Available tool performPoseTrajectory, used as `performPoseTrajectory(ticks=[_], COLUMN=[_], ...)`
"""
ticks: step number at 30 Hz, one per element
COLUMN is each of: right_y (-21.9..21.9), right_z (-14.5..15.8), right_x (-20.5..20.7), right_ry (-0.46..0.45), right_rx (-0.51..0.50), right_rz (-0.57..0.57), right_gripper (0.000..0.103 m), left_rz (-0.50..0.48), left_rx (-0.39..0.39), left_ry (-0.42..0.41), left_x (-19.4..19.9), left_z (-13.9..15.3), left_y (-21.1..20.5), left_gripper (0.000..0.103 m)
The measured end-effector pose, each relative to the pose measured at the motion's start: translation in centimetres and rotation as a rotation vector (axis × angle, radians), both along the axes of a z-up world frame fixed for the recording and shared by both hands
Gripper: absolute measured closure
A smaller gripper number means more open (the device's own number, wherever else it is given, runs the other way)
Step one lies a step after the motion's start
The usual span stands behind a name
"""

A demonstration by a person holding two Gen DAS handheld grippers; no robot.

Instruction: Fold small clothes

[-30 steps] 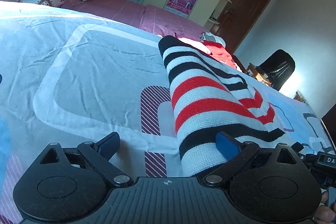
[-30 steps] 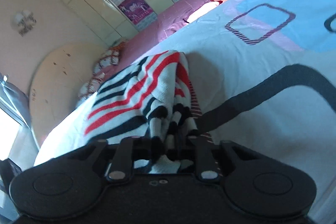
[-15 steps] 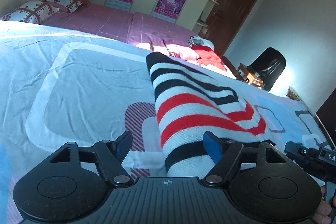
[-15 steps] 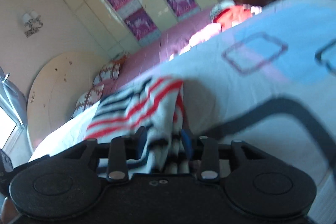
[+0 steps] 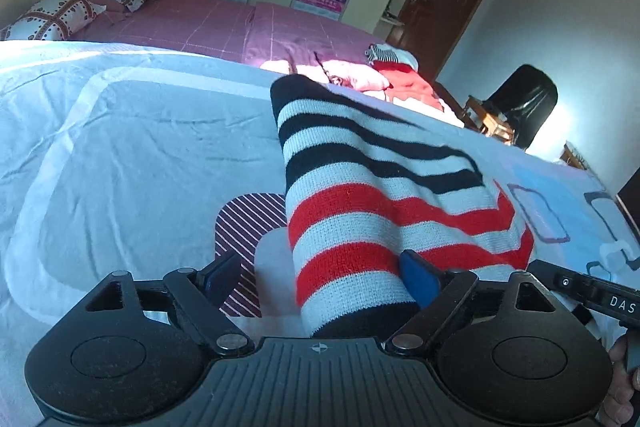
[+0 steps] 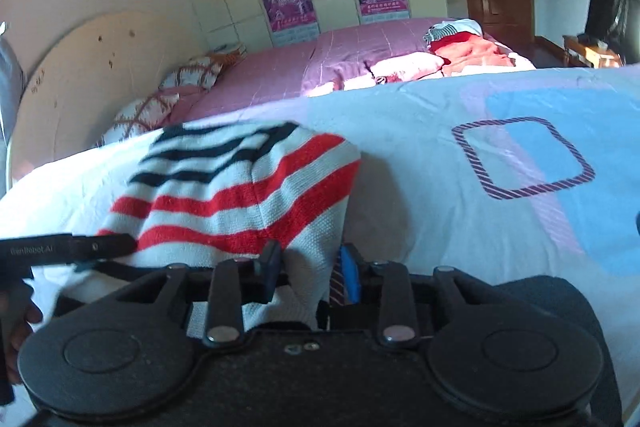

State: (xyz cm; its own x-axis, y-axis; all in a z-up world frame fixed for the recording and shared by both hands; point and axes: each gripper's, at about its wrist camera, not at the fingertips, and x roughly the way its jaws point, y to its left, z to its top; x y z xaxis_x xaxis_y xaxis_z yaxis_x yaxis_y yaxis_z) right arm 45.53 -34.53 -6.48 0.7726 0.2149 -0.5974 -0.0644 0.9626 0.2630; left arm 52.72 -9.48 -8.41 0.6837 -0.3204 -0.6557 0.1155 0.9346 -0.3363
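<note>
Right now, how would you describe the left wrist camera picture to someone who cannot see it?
A folded striped sweater in red, black and white lies on a pale blue bedspread, its near end between the left gripper, whose jaws are opening wide. Behind stands a pink bed.

Striped sweater (image 5: 360,195), folded, is lying on the blue-and-white bedspread (image 5: 132,147), its near end reaching btwn the left gripper (image 5: 320,277) fingers at the bed's near edge. Jaws are opening wide; right blue pad (image 5: 418,277) is touching the knit, left pad is standing apart over a striped patch. Right gripper (image 5: 588,293) is poking in at the right edge.
</note>
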Motion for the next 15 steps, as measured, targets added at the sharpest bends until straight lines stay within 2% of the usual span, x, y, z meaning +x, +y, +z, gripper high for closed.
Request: performPoseTrajectory(ticks=[3, 5, 7, 10, 12, 14, 15], right_y=[-1.6, -2.0, -1.9, -0.8, -0.8, -1.1, -1.4], right_z=[1.2, 1.4, 0.7, -1.4, -1.9, -2.3, -2.6], right_x=[-2.2, -3.6, -4.1, -4.5, -5.0, -5.0, -4.9], right_ry=[-0.04, -0.044, -0.004, 0.085, 0.073, 0.066, 0.072], right_rx=[0.077, 0.13, 0.144, 0.088, 0.103, 0.102, 0.125], right_rz=[-0.018, 0.001, 0.029, 0.031, 0.014, 0.001, -0.007], right_gripper=[0.07, 0.066, 0.067, 0.063, 0.058, 0.046, 0.046], left_rz=[-0.001, -0.017, -0.021, -0.01, -0.015, -0.011, -0.009], left_rx=[-0.045, -0.064, -0.067, -0.086, -0.043, 0.015, 0.04], left_ry=[-0.031, -0.022, -0.005, 0.011, -0.012, -0.037, -0.041], left_x=[-2.5, -3.8, -4.4, -4.9, -5.0, -5.0, -4.9], left_z=[0.8, 0.5, -0.1, -0.9, -0.7, -0.6, -0.6], left_y=[0.9, 1.1, 1.2, 1.3, 1.0, 0.5, 0.3], left_gripper=[0.017, 0.017, 0.017, 0.017, 0.017, 0.011, 0.007])
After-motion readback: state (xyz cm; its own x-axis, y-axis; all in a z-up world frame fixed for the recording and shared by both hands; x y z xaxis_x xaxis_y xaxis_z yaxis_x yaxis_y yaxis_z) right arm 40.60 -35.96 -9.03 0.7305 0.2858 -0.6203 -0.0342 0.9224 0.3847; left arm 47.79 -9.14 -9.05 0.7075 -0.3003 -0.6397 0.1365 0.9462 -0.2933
